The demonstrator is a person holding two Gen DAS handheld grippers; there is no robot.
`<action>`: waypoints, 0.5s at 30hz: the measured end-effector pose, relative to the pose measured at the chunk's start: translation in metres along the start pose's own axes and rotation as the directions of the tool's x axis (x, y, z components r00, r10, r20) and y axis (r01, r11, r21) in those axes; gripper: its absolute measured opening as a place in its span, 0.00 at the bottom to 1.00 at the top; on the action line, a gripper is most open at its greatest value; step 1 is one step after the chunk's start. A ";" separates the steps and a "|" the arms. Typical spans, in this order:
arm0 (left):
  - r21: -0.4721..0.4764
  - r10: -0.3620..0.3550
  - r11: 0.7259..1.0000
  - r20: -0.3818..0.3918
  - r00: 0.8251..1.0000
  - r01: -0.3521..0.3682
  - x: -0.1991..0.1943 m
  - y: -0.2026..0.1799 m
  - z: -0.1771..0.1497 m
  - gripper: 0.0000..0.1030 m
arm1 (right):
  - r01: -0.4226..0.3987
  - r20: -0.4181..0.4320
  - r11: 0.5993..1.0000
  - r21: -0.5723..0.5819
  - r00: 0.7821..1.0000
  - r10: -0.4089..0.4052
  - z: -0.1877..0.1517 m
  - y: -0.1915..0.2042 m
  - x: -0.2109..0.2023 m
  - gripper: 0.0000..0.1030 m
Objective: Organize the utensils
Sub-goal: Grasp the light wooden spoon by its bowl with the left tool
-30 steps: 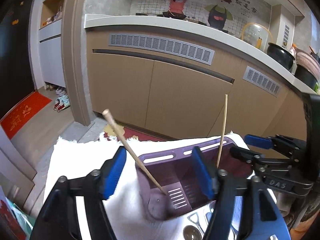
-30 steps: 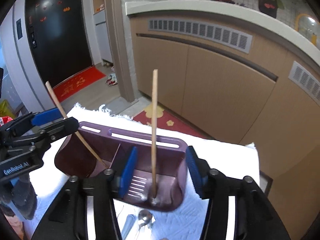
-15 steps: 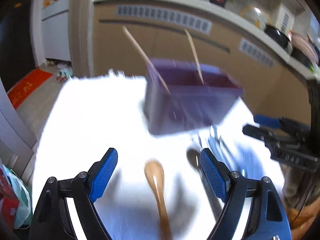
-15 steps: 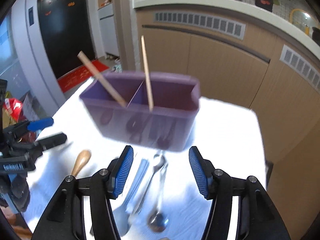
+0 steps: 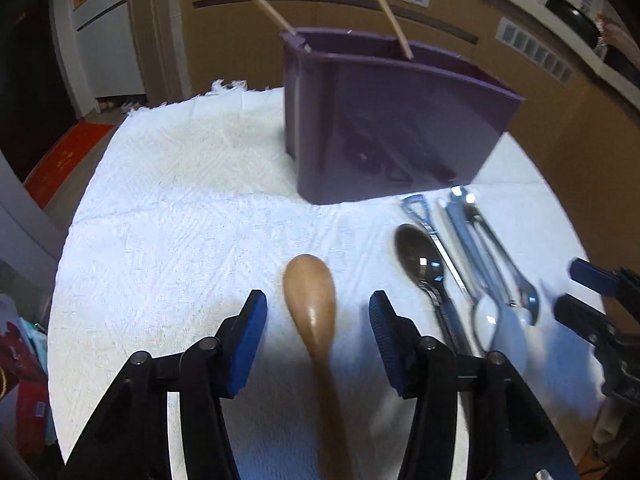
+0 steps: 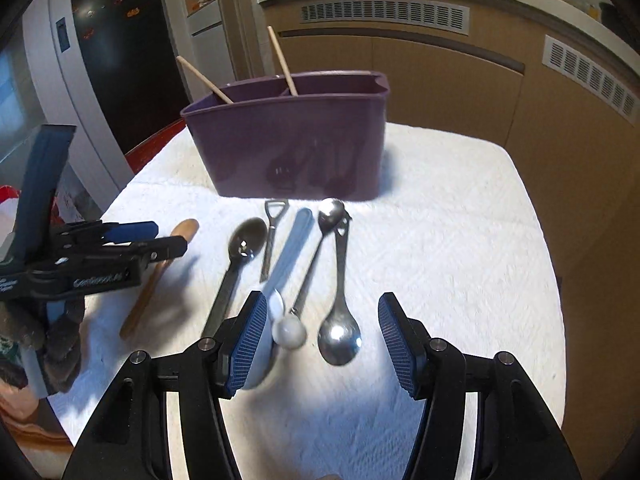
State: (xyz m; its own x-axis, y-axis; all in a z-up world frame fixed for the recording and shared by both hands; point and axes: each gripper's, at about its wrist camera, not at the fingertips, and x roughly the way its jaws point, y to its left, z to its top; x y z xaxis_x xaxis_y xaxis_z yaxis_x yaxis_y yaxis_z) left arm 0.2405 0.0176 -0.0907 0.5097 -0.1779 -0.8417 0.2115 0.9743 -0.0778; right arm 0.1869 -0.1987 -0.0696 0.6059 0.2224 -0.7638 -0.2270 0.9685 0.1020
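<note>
A purple utensil holder [image 5: 392,120] [image 6: 296,148] stands on a white towel [image 5: 180,208], with two wooden chopsticks [image 5: 386,12] [image 6: 282,60] leaning in it. In front of it lie a wooden spoon [image 5: 310,300] [image 6: 160,268] and several metal utensils [image 5: 460,256] [image 6: 308,248]. My left gripper [image 5: 316,320] [image 6: 168,240] hangs over the wooden spoon's bowl. Its jaws are closing, with the spoon between them and both pads clear of it. My right gripper [image 6: 322,340] [image 5: 580,292] is open over a steel spoon's bowl [image 6: 339,334], beside a white spoon [image 6: 288,332].
Tan kitchen cabinets [image 6: 440,80] run behind the table. The towel's edges drop to the floor on the left [image 5: 72,152] and on the right [image 6: 560,280]. A red bag [image 5: 24,380] sits low at the left.
Both grippers pulled back from the holder and came down over the utensils on the towel. The left jaws widened, then narrowed around the wooden spoon.
</note>
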 end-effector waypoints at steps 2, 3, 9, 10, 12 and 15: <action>-0.004 0.019 1.000 -0.016 1.000 -0.019 0.007 0.001 0.001 0.43 | 0.010 -0.008 1.000 0.001 1.000 -0.010 -0.001 -0.004 0.002 0.59; -0.003 0.033 0.999 -0.022 0.999 -0.033 0.009 0.000 0.002 0.43 | 0.017 -0.012 1.000 0.000 1.000 -0.017 -0.003 -0.006 0.004 0.59; 0.028 0.063 0.998 -0.021 0.998 -0.062 0.013 -0.007 0.006 0.40 | 0.010 -0.024 1.000 0.010 1.000 -0.010 -0.009 -0.010 0.010 0.59; 0.033 0.064 0.997 -0.020 0.998 -0.063 0.015 -0.009 0.007 0.40 | 0.008 -0.025 1.000 0.010 1.000 -0.008 -0.009 -0.010 0.011 0.59; 0.036 0.062 0.997 -0.017 0.998 -0.061 0.015 -0.009 0.008 0.40 | 0.006 -0.029 1.000 0.008 1.000 -0.006 -0.010 -0.009 0.013 0.59; 0.046 0.060 0.997 -0.005 0.998 -0.059 0.015 -0.012 0.008 0.32 | 0.010 -0.028 1.000 0.001 1.000 -0.010 -0.010 -0.008 0.012 0.59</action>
State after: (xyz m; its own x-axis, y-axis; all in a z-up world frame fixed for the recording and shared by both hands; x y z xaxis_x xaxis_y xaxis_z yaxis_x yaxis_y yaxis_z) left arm 0.2526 0.0018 -0.0984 0.5176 -0.1188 -0.8473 0.2189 0.9757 -0.0031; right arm 0.1884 -0.2045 -0.0859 0.5863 0.2090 -0.7826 -0.2197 0.9710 0.0947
